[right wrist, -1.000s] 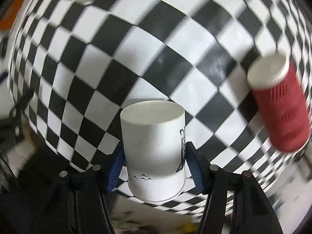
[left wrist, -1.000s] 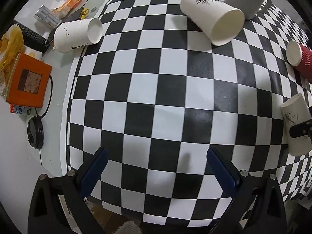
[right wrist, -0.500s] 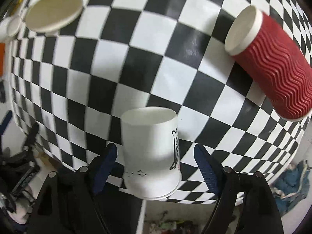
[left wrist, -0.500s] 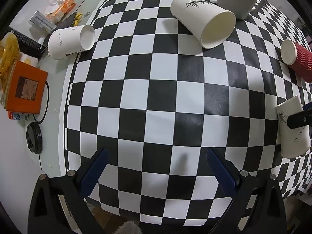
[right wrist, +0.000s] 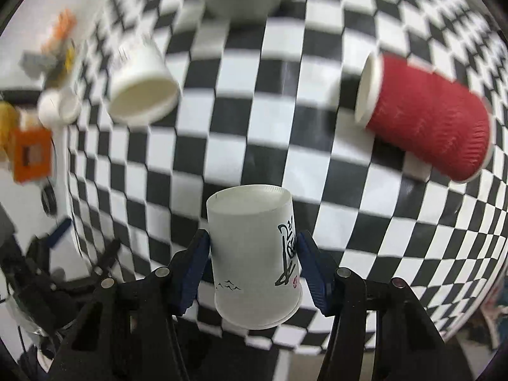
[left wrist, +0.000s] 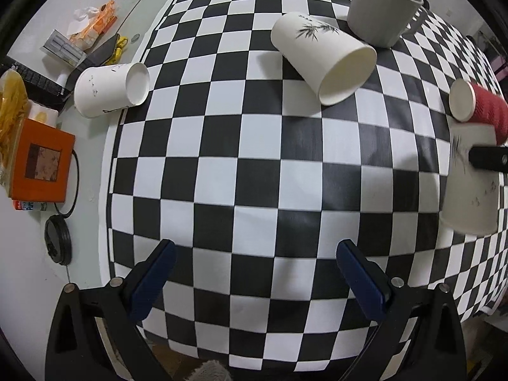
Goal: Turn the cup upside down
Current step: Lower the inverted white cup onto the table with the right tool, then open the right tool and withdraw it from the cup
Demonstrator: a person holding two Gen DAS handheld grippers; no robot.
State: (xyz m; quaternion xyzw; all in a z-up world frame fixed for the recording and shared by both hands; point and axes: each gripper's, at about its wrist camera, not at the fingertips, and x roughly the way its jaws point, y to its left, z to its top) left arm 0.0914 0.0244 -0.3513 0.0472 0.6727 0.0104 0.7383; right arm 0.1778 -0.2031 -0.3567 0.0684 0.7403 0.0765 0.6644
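A white paper cup (right wrist: 254, 254) with black drawings sits between the blue pads of my right gripper (right wrist: 254, 266), which is shut on it; its closed base points away from the camera and its rim toward me. It shows blurred at the right edge of the left wrist view (left wrist: 470, 184). My left gripper (left wrist: 254, 276) is open and empty above the checkered cloth (left wrist: 254, 171).
A red ribbed cup (right wrist: 425, 117) lies on its side at the right. A white cup (left wrist: 324, 57) with a bamboo print lies on its side, a grey mug (left wrist: 381, 9) behind it. Another white cup (left wrist: 111, 90) lies at the cloth's left edge, beside an orange box (left wrist: 41, 162) and clutter.
My right gripper had opened around the white cup half a second ago; now it is shut on it again and has swung. The left gripper stayed open.
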